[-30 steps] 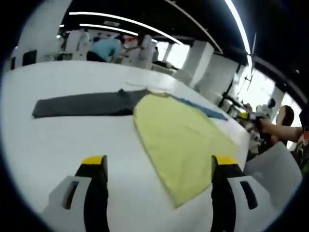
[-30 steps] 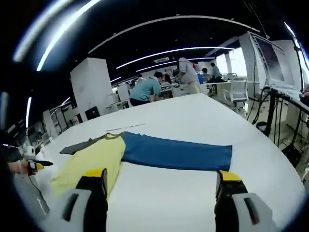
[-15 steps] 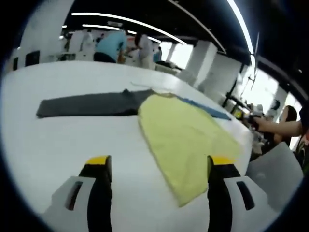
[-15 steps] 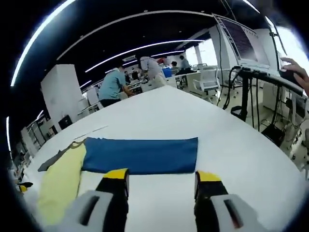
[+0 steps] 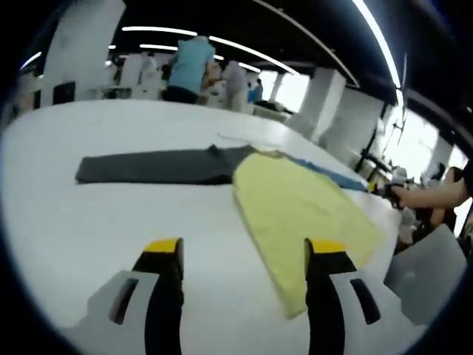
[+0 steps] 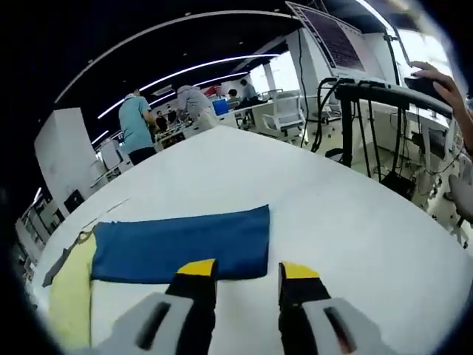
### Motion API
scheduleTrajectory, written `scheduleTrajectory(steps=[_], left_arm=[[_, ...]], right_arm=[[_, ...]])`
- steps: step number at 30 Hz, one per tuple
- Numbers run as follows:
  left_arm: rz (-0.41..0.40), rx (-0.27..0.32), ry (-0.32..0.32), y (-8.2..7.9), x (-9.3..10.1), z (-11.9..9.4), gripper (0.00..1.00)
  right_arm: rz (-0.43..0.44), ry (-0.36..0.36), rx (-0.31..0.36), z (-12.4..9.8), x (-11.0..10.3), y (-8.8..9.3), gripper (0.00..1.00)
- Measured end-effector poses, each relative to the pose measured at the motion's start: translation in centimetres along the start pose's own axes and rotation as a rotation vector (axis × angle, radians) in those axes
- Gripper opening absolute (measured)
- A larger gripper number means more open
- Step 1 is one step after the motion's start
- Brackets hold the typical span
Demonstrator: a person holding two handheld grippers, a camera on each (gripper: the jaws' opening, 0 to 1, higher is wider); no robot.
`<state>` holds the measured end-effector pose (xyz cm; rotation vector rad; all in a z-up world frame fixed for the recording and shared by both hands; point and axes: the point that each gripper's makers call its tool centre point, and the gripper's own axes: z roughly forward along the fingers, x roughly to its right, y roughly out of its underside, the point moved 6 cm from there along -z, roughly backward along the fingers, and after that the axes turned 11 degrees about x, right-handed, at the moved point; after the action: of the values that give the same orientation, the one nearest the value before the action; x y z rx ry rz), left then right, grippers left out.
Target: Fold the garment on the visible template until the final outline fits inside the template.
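The left tongs stand spread wide over the white counter, yellow-tipped black jaws holding nothing; the right jaw hangs just above the near corner of the garment's yellow body. The garment is a long-sleeved shirt lying flat: a soft, pale yellow trunk, broad and roughly rectangular, with a dark grey sleeve stretched out as a long flat band to the far left, and a blue sleeve running away to the right behind the trunk. Beyond the right edge of the counter a person's arm reaches in.

The right tongs are narrowed to a small gap but not closed, pinching nothing; their yellow tips sit at the near hem of the blue sleeve, close to its cuff end. I cannot tell whether they touch the cloth. This sleeve lies as a smooth, flat, oblong strip, joined at the left to the yellow trunk, with a sliver of the grey sleeve past it. The smooth matte counter stretches far to the right. People stand at benches in the background.
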<state>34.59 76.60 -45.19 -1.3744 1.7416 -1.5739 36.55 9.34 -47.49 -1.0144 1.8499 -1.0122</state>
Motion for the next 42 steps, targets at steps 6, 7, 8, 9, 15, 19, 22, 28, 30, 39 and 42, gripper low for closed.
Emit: scheduleTrajectory(steps=[6, 7, 8, 9, 15, 19, 22, 28, 30, 39, 42], left_arm=[[-0.001, -0.003, 0.000, 0.2, 0.1, -0.1, 0.61], [0.000, -0.006, 0.000, 0.3, 0.1, -0.1, 0.61], [0.000, -0.009, 0.002, 0.3, 0.2, -0.1, 0.61], [0.000, -0.010, 0.003, 0.3, 0.3, -0.1, 0.61], [-0.005, -0.016, 0.005, 0.4, 0.6, -0.3, 0.60], [-0.003, -0.021, 0.008, 0.4, 0.8, -0.3, 0.60], [-0.007, -0.025, 0.010, 0.5, 0.8, -0.4, 0.59], [-0.008, -0.013, 0.012, 0.2, 0.8, -0.4, 0.59], [-0.012, -0.010, 0.012, 0.2, 0.8, -0.4, 0.58], [-0.017, 0.005, 0.021, -0.1, 0.8, -0.4, 0.56], [-0.019, 0.008, 0.024, -0.2, 0.8, -0.4, 0.56]], right_arm=[[-0.015, 0.013, 0.001, 0.4, 0.1, 0.0, 0.16], [-0.031, 0.029, -0.001, 0.4, 0.4, 0.1, 0.14], [-0.053, 0.035, 0.000, 0.4, 0.4, 0.1, 0.11], [-0.061, 0.036, 0.002, 0.4, 0.5, 0.1, 0.11], [-0.058, 0.040, -0.006, 0.3, 0.6, 0.1, 0.03], [-0.070, 0.037, -0.006, 0.1, 0.6, -0.2, 0.00], [-0.109, 0.029, -0.008, 0.1, 0.4, -0.5, 0.00], [-0.144, -0.016, 0.018, 0.1, -0.8, -2.1, 0.00], [-0.144, -0.048, 0.040, 0.3, -1.7, -3.0, 0.00], [-0.195, -0.210, 0.068, 1.7, -7.0, -5.1, 0.00], [-0.211, -0.264, 0.074, 2.1, -9.1, -5.4, 0.00]])
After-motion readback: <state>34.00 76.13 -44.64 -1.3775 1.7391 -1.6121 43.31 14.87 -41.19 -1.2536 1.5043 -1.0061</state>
